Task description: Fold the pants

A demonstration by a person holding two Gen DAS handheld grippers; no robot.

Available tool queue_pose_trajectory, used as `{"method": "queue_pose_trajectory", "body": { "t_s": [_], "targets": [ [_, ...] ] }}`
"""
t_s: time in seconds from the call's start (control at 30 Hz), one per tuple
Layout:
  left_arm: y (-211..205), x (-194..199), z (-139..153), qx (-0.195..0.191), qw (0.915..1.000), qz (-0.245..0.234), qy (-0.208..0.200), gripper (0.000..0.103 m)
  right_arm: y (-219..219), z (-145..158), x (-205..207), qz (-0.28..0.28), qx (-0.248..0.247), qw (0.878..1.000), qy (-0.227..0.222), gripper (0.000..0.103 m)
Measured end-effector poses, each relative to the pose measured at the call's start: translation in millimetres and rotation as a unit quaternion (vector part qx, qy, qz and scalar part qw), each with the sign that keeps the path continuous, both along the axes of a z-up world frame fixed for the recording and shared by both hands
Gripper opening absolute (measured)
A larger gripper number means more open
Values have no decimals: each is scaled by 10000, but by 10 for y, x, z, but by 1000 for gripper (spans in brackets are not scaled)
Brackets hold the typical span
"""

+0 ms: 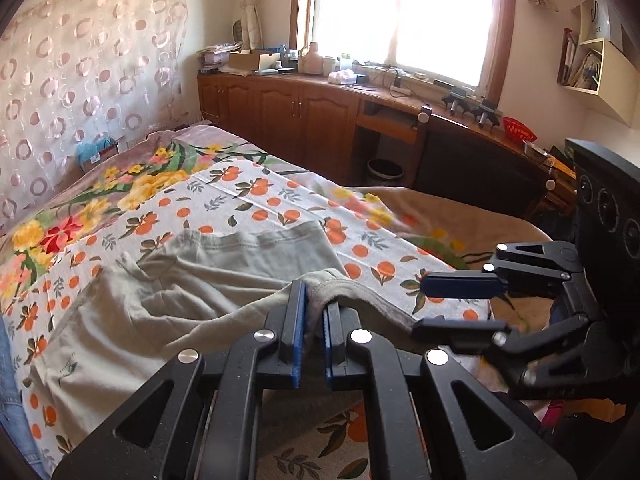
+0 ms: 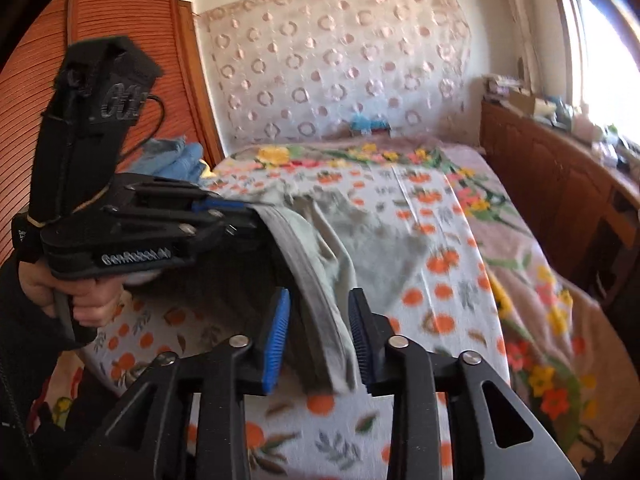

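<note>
Light grey pants (image 1: 192, 280) lie rumpled on the orange-print sheet (image 1: 256, 196) of the bed. My left gripper (image 1: 316, 296) is shut on the pants' waistband edge and holds it lifted. It also shows in the right wrist view (image 2: 240, 210), gripping the band. My right gripper (image 2: 320, 312) is open, its blue pads on either side of the hanging grey waistband (image 2: 316, 320). In the left wrist view the right gripper (image 1: 420, 304) is open just right of the held cloth.
A floral blanket (image 2: 532, 280) covers the bed under the sheet. Wooden cabinets (image 1: 288, 116) with clutter run under the window. A dark chair (image 1: 476, 172) stands by the bed. Blue clothes (image 2: 176, 160) lie at the bed's far left by a wooden wardrobe (image 2: 120, 8).
</note>
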State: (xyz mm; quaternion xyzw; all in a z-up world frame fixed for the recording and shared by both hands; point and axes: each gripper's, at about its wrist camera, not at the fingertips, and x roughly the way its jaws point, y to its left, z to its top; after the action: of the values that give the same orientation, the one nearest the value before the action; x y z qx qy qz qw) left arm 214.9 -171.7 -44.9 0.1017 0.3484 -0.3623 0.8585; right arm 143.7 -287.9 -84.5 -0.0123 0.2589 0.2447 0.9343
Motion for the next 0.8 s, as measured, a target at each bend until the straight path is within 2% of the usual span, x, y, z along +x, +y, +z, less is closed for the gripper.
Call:
{"method": "queue_pose_trajectory", "body": {
  "t_s": [0.2, 0.33, 0.43, 0.57, 0.8],
  "targets": [
    [-39, 189, -17, 117, 9999, -14, 105, 8, 200, -58, 101, 37, -294, 9994, -167, 34],
    [-49, 232, -7, 18, 9999, -33, 157, 8, 312, -186, 276, -319, -805, 9962, 4, 33],
    [-40, 223, 11, -66, 9998, -2, 166, 8, 294, -219, 303, -719, -1003, 9920, 247, 33],
    [-66, 136, 17, -79, 9999, -70, 127, 8, 172, -173, 156, -1227, -1045, 9863, 350, 33],
    [-102, 31, -66, -4, 9998, -111, 179, 8, 134, -287, -15, -1354, -1044, 9833, 620, 32]
  ]
}}
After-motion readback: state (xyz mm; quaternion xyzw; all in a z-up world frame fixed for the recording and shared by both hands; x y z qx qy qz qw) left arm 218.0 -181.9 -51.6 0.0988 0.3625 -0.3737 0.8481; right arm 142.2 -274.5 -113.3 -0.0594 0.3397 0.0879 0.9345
